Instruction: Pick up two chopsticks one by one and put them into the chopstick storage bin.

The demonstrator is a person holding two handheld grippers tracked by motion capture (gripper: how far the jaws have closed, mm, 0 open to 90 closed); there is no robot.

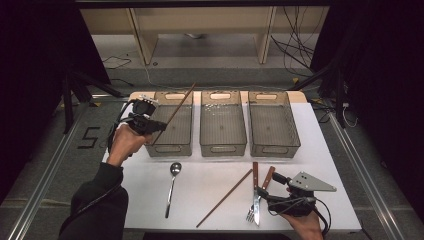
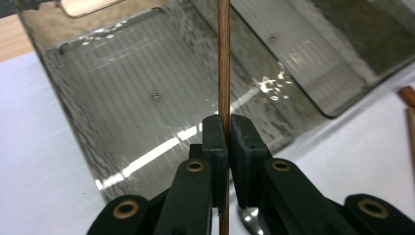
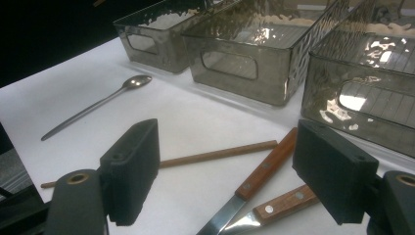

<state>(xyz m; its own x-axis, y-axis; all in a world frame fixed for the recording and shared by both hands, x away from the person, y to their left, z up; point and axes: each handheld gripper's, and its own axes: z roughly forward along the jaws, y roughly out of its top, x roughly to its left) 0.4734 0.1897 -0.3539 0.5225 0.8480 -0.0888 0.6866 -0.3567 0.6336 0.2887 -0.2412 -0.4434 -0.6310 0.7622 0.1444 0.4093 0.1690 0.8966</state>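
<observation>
Left gripper [image 1: 150,124]: jaws closed on a wooden chopstick [image 1: 180,104], gripped low so most of its length angles up over the left bin [image 1: 170,148], probably for dropping in.
Right gripper [image 1: 272,192]: jaws wide apart, holding nothing; poised just over the wooden handles of the knife [image 1: 255,176] and fork [image 1: 266,181], apparently next to be picked.
Second chopstick [image 1: 224,198]: flat on the white table [image 1: 210,175], near centre, just left of the knife.
Spoon [image 1: 172,187]: flat on the table, near the left bin.
Middle bin [image 1: 223,147], right bin [image 1: 274,148]: empty, in a far row, likely one per utensil type.
</observation>
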